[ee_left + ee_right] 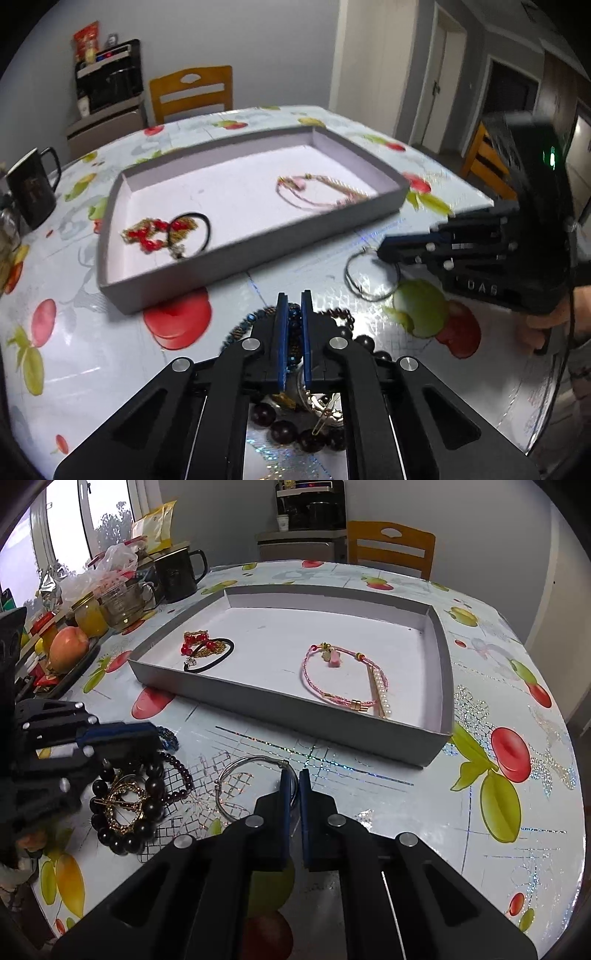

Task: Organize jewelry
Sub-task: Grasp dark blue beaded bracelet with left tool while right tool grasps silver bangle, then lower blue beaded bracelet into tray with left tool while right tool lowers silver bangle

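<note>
A grey tray (258, 240) (295, 720) on the table holds a red bead piece with a black hair tie (166, 232) (203, 650) and a pink cord bracelet with a pearl strand (317, 192) (343, 675). My left gripper (294, 299) (147, 734) is shut on a blue beaded bracelet (293, 325) (168, 736), over a pile of dark bead bracelets and gold pieces (295, 424) (129, 805). My right gripper (294, 775) (384, 251) is shut on a thin silver bangle (240, 786) (369, 280) that lies on the table.
A black mug (33, 192) (181, 574), jars, a glass cup and fruit (70, 646) stand along the table's window side. A wooden chair (192, 92) (391, 546) stands behind the table. The table's front edge is near my right gripper.
</note>
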### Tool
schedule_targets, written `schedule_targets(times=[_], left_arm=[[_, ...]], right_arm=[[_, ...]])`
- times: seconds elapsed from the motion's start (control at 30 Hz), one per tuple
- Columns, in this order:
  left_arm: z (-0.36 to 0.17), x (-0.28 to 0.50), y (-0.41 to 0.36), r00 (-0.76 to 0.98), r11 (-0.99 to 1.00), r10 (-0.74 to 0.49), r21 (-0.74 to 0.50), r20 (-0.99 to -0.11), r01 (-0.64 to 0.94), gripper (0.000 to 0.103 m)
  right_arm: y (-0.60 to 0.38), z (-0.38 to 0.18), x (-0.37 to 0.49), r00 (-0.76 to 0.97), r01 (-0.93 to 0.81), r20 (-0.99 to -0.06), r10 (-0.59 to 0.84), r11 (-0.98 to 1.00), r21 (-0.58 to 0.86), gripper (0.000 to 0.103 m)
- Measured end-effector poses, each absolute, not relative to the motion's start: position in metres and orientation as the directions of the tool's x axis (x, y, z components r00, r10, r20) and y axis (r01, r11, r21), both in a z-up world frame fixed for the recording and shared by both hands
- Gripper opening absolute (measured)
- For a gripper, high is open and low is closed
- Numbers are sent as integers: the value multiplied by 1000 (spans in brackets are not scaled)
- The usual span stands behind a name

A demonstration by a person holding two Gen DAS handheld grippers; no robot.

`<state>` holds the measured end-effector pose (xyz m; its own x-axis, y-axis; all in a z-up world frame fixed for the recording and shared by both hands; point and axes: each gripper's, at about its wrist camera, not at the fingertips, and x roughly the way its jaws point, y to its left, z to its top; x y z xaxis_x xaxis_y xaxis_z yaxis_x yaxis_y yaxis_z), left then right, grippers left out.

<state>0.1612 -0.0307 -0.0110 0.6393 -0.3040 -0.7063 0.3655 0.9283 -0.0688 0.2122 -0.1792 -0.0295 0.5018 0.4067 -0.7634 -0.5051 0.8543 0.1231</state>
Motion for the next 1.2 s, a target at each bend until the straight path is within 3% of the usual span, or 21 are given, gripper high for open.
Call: schedule_targets(times=[0.1,0.17,0.23,0.27,0.73,1.2], left_arm=[[1,160,-19,663,932,-325,-107,-675,348,7],[10,159,-11,680,934,-328,-120,-655,335,7],[17,158,-4,692,937,-328,-127,-643,326,7],[20,158,0,699,939,-326,-130,-636,319,7],[27,158,14,713,944,-316,-135,-626,300,7],[45,160,14,731,947,-306,-117,-610,299,7]], right_arm=[[-180,-29,211,500,-505,-759,418,852,138,7],[-180,-27,210,498,-507,-753,430,849,149,23],[-178,-25,207,500,-520,-744,443,841,151,46],[-177,-24,206,502,-524,-742,444,839,147,48],[-143,-33,204,493,-568,-783,379,822,40,55],[-149,-8,201,527,-573,-740,417,818,52,51]])
